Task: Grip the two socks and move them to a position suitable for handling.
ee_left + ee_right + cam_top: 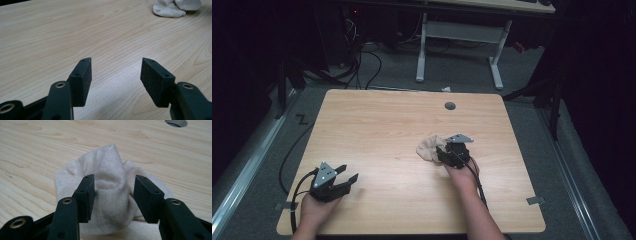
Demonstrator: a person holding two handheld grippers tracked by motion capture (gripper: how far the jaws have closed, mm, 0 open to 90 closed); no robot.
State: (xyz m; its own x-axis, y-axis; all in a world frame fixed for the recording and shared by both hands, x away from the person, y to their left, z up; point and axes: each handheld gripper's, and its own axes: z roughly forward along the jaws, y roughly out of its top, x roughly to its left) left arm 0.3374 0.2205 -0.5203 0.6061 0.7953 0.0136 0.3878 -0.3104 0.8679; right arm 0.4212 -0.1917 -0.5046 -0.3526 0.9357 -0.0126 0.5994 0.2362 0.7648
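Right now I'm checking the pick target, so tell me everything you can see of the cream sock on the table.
The sock is cream, finely ribbed knit fabric, crumpled into a soft heap with one fold peaking upward. It lies on the light wooden table, right of centre, nearer the person than the round grey hole. The right tool straddles its raised fold, jaws apart on either side; whether the pads already press the fabric is unclear. The left tool sits open, far from it.

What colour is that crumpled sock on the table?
Cream-white sock, plain, without pattern; clearest in the right gripper view.
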